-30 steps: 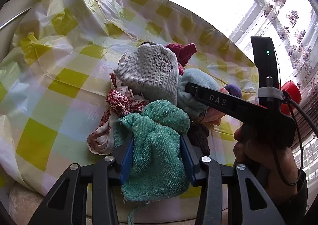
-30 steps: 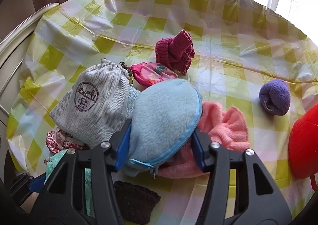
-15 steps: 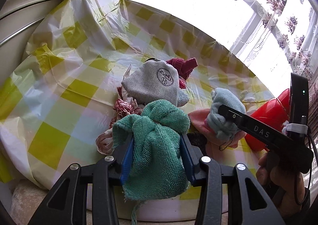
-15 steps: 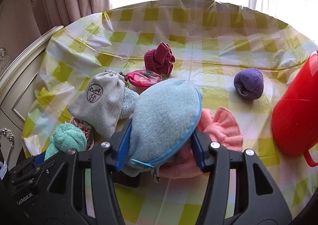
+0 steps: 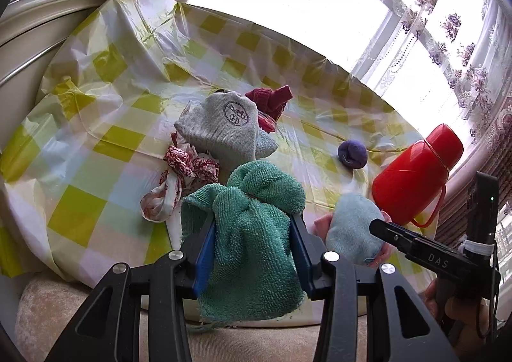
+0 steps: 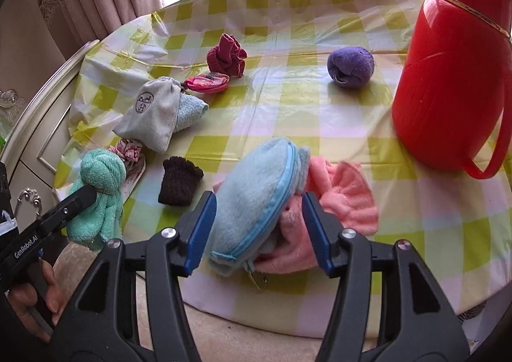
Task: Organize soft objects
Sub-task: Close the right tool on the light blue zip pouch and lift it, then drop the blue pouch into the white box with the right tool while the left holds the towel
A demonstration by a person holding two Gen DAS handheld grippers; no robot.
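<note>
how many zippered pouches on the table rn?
2. Light blue fuzzy pouch between the right gripper fingers, on the pink towel; small pink pouch beside the grey drawstring bag. Others may be hidden.

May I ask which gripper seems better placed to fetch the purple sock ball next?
Right, probably: the purple sock ball lies ahead on its side. The left gripper is shut on the green towel. The right gripper has only the blue pouch between its fingers.

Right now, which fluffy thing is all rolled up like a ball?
The purple sock ball, sitting alone near the red thermos. The other soft things are knotted, flat or bunched.
</note>
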